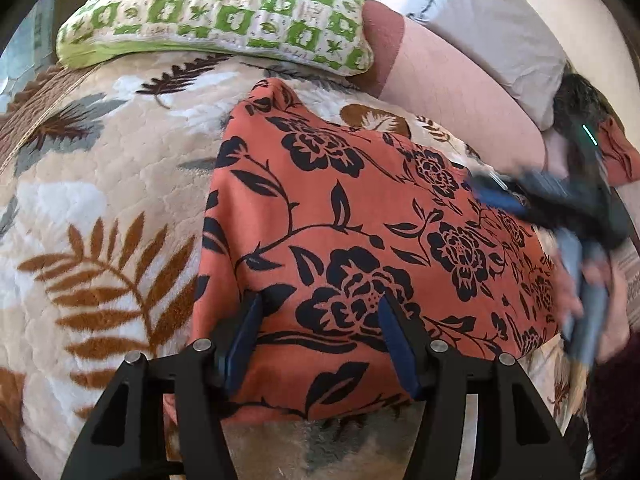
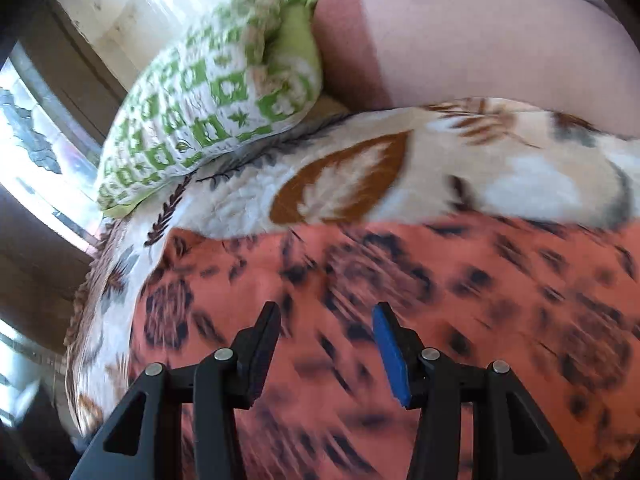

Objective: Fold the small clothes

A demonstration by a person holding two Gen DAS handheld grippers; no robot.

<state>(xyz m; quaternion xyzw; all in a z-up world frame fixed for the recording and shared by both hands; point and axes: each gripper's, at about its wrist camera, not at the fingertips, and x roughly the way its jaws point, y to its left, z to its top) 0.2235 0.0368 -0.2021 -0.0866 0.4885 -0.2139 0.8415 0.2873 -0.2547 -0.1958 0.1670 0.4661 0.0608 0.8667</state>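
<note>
Black two-finger left gripper point(image 1: 320, 320) with blue pads sits nearest the left wrist lens, its jaws spread wide over the near edge of the garment and gripping nothing. The terracotta-orange cloth with a black rose-and-vine print point(image 1: 360, 216) lies spread on the bed, its near hem just under that gripper and a raised fold at its far left corner. To the right in the same view, the black-and-blue right gripper point(image 1: 500, 194) hangs over the cloth's right side, blurred, held by the person's hand point(image 1: 600, 300). From the right wrist view, the right gripper point(image 2: 326, 334) also stands released, fingers apart above the cloth point(image 2: 400, 280), nothing between them; whether the tips touch the fabric cannot be told through the blur. The cloth rests on a cream plush blanket printed with brown and grey leaves point(image 1: 100, 208). Further back lie a green-and-white patterned pillow point(image 1: 224, 12), a pale pink bolster with a darker end band point(image 1: 448, 76) beside it, and a grey pillow point(image 1: 492, 16) behind the bolster
</note>
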